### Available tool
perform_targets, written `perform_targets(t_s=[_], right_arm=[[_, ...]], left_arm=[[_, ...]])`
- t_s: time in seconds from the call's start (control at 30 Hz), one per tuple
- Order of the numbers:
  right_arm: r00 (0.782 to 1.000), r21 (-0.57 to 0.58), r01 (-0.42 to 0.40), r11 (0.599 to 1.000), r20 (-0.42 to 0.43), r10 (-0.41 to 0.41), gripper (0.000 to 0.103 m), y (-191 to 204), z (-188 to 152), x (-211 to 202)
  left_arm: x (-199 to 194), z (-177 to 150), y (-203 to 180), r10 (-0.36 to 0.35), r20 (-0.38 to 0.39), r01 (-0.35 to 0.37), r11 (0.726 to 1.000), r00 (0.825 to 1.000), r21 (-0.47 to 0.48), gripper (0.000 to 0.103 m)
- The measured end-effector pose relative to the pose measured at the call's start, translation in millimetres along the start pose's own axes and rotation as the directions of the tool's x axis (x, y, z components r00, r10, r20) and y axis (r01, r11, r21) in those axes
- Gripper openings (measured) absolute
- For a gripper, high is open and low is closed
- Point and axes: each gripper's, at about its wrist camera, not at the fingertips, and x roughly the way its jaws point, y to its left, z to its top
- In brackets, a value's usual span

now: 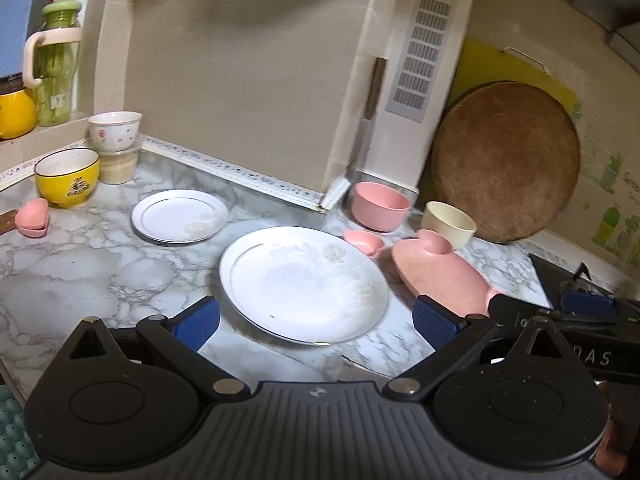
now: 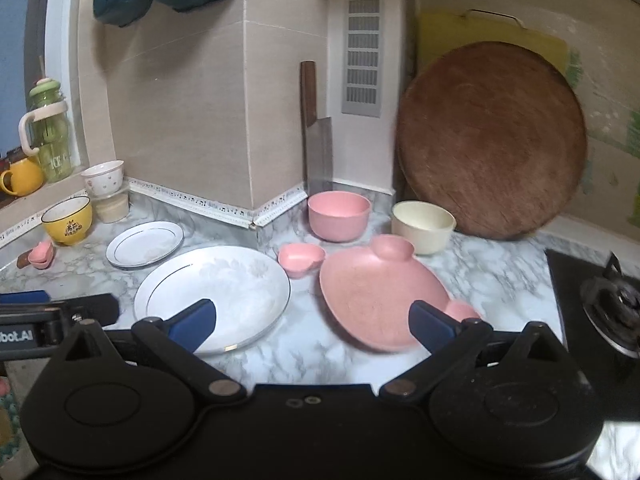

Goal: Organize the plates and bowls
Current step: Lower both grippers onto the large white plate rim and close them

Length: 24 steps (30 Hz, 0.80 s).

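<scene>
A large white plate [image 1: 304, 284] [image 2: 212, 296] lies on the marble counter just ahead of my open left gripper [image 1: 316, 322]. Behind it sits a small white plate [image 1: 180, 216] [image 2: 145, 243]. My right gripper [image 2: 312, 326] is open, above the counter between the large plate and a pink bear-shaped plate [image 2: 376, 296] [image 1: 440, 276]. Beyond stand a pink bowl [image 2: 339, 216] [image 1: 380, 206], a cream bowl [image 2: 423, 226] [image 1: 448, 224] and a small pink heart dish [image 2: 301, 259] [image 1: 364, 242]. At the far left are a yellow bowl [image 1: 67, 182] [image 2: 68, 220], a floral bowl [image 1: 115, 130] stacked on a container, and small pink dishes [image 1: 32, 216].
A round wooden board [image 2: 492, 140] and a yellow cutting board lean on the wall at right. A cleaver [image 2: 318, 148] stands in the corner. A gas stove [image 2: 600, 300] lies at the right edge. A green bottle [image 1: 56, 64] and yellow mug stand on the left sill.
</scene>
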Motion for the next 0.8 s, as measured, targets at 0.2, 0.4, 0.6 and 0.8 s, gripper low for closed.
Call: perform_targets(t_s=[0.2,0.4,0.6,0.8], right_arm=[[0.992,-0.104,-0.105,0.989,-0.080,0.097,0.099,-0.4,14.3,64.0],[0.965,-0.078,-0.179,0.981,-0.208,0.160,0.081,-15.2,27.0,131.7],[0.927,-0.026,-0.251,0.968,-0.296,0.233,0.073,-28.1,36.8,172.0],[0.890,0.049,-0.271,0.961,-0.367,0.270,0.054,-38.1,38.3,205.3]], left_arm=[[35.5,9.2,20.8,0.146,-0.059,-0.150,0.987,0.987,-0.062,0.103],[76.3,20.7,38.8,0.213,-0.125,-0.227,0.968,0.969,-0.108,0.103],[118.1,30.0,45.7,0.258,-0.176,-0.280,0.954,0.950,-0.110,0.102],[150.2,32.0,61.2,0.245,-0.258,-0.291,0.943,0.934,-0.159,0.075]])
